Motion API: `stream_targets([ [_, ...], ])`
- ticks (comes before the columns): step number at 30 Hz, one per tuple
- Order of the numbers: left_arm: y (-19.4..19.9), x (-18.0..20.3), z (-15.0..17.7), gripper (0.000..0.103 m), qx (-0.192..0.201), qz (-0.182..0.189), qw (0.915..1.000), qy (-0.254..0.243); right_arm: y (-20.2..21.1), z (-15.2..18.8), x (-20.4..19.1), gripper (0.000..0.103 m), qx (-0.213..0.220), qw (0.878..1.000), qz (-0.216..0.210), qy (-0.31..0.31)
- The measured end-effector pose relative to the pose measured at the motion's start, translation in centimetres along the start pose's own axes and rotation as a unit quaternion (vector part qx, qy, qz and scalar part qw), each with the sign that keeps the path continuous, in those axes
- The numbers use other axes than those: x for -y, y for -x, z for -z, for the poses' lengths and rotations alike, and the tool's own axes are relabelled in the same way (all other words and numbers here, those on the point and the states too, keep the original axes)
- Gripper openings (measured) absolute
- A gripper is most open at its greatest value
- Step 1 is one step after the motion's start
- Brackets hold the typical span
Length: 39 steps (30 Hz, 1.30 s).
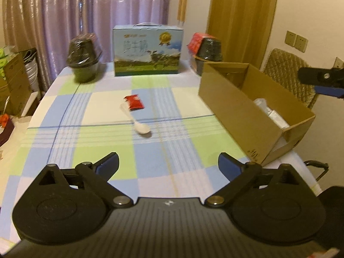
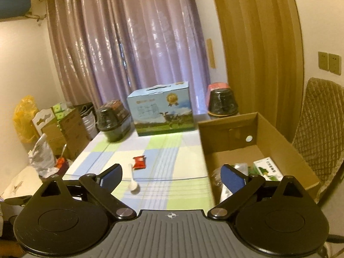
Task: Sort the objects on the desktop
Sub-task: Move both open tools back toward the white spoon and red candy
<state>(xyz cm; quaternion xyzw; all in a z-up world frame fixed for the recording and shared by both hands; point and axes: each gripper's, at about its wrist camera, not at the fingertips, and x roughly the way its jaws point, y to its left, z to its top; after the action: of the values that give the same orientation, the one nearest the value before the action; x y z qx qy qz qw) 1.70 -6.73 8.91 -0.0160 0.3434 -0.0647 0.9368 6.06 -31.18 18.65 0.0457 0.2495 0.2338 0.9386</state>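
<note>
Two things are left out on the checked tablecloth [image 1: 90,116]: a white spoon [image 1: 137,120] and a small red packet [image 1: 134,102]. The packet is laid right at the handle end of the spoon, touching it or very nearly so. The brown cardboard box [image 1: 236,111] is set on the right side of the table, and some things can already be seen inside it, so part of the sorting looks done.

The left gripper [image 1: 168,164] is held above the near edge of the table. Its jaws are spread wide and nothing is held between them. The right gripper [image 2: 172,175] is held higher up, over the near corner of the box. Its jaws are spread wide too, and nothing is held in them either.

The spoon or the packet is probably to be picked up next and put in the box.

Some things could go wrong. Because the two are so close together, one could be bumped or dragged when the other is grabbed. The spoon is smooth and thin, so it could be squeezed out of the jaws and dropped. The packet is flat and soft, so it could be missed, or the cloth could be pinched with it. The box wall could also be knocked by a low carry.
</note>
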Motion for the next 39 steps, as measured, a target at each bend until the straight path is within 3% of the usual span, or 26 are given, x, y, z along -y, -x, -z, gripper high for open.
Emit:
stream_targets([
  [10,-1.0,-4.1,1.4,0.1,-0.011,-0.022,0.9995,0.02,-3.2,1.2,-3.1,0.097,-0.022,0.999,-0.036,-0.006],
  [18,-5.3,-6.5,1.3,0.1,-0.02,-0.026,0.9989,0.034,-10.8,2.5,-4.4,0.101,-0.066,0.997,-0.035,-0.009],
  [28,-13.5,-7.2,-1.2,0.1,-0.026,-0.019,0.9991,0.028,-21.6,3.0,-2.6,0.101,-0.142,0.989,-0.01,-0.041],
  [34,-18.3,-7.3,-2.1,0.089,-0.041,-0.001,0.9986,0.033,-25.7,2.2,-1.7,0.101,-0.144,0.988,-0.013,-0.046],
  [39,-21.1,-6.9,-2.6,0.083,-0.029,-0.007,0.9987,0.041,-27.9,1.7,-1.7,0.101,-0.142,0.99,-0.004,-0.016],
])
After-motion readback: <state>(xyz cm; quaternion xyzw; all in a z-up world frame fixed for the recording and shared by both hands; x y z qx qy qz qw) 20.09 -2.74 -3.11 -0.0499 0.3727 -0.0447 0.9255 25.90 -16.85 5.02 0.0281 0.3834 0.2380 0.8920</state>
